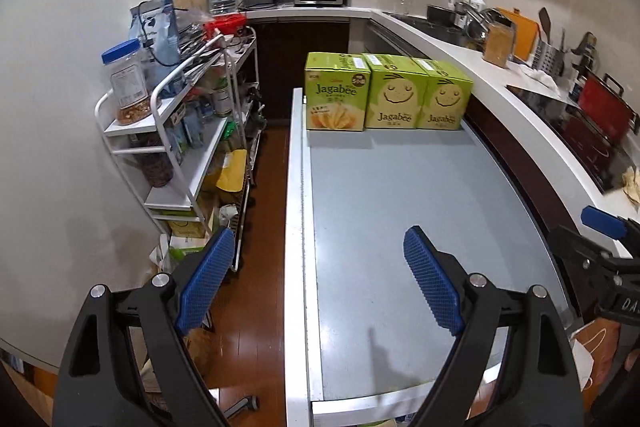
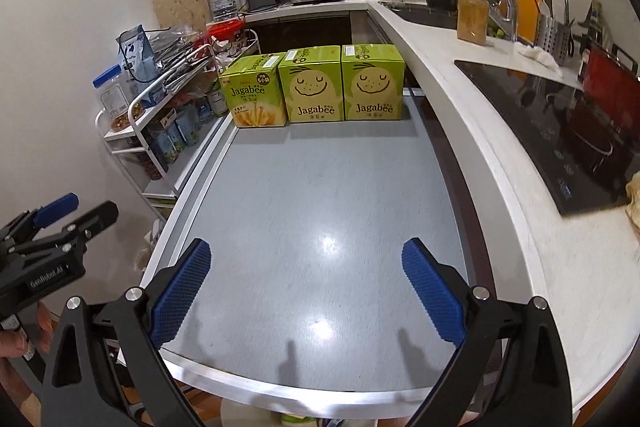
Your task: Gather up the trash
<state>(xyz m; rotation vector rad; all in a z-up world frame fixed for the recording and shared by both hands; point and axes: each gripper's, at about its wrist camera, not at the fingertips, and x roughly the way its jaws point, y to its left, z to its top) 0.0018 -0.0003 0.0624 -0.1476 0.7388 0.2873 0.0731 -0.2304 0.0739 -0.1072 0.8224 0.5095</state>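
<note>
While both claws hang above the near edge of the grey tabletop (image 2: 320,195), nothing that reads as trash shows on it. Its whole middle and near part lie bare, with only ceiling glare and the claws' own shadows on the surface. What the tabletop does carry is three green Jagabee boxes (image 2: 312,89), lined side by side along its far edge, the right-hand one close to the far right corner; they look closed and whole, so I take them for stock, not rubbish, though that is a judgement.

The left claw (image 1: 320,279) stands with its blue pads well apart and nothing between them, one pad over the floor past the tabletop's left edge, the other over the tabletop. The right claw (image 2: 306,291) is spread wide and empty too, both pads over the near part of the tabletop.

As for the trash itself, I cannot point to any: no scrap, wrapper or bin can be made out with certainty. Beyond the left edge stands a white rack (image 1: 176,147) crowded with jars and packets, and to the right runs a white kitchen counter (image 2: 500,155).

With the surface bare and both claws empty, the collecting looks finished here, or else whatever remains lies out of view.
</note>
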